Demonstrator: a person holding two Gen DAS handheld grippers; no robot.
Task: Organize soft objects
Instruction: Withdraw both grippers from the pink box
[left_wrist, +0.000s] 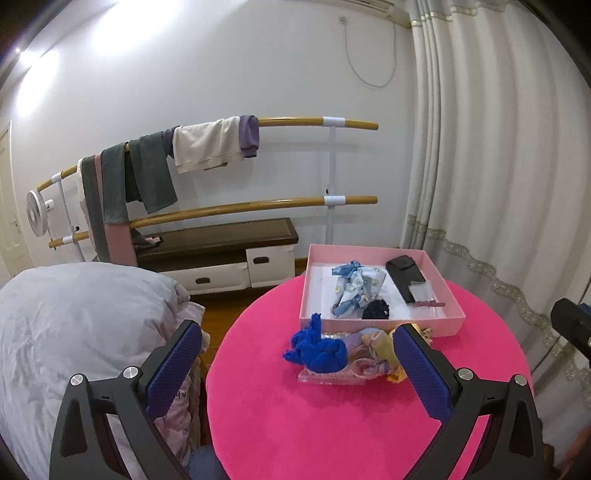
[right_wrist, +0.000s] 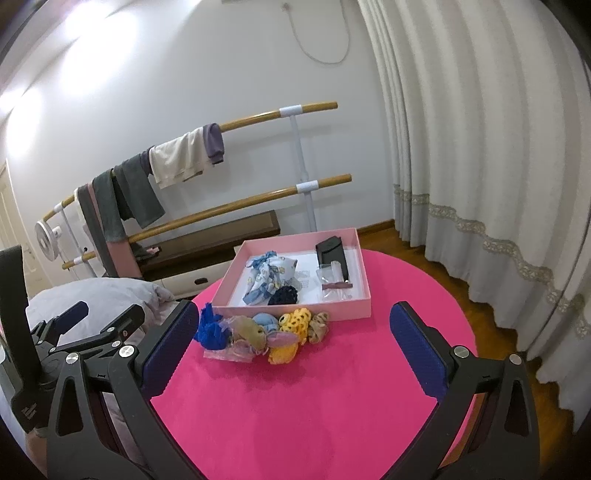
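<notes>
Left tongs (left_wrist: 297, 363) and right tongs (right_wrist: 290, 339): both spread wide, empty, ribbed blue pads. Round pink felt bench (right_wrist: 295, 406). Heap of knit and gauzy scrunchies (right_wrist: 258, 332) at 12 o'clock, touching shallow pink box (right_wrist: 332, 312) holding printed cloth pouch (right_wrist: 267, 275). No legible writing.

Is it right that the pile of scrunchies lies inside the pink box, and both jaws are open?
Not quite. The pile of scrunchies lies on the pink table, just in front of the pink box, as the right wrist view shows. Both jaws are indeed open.
</notes>
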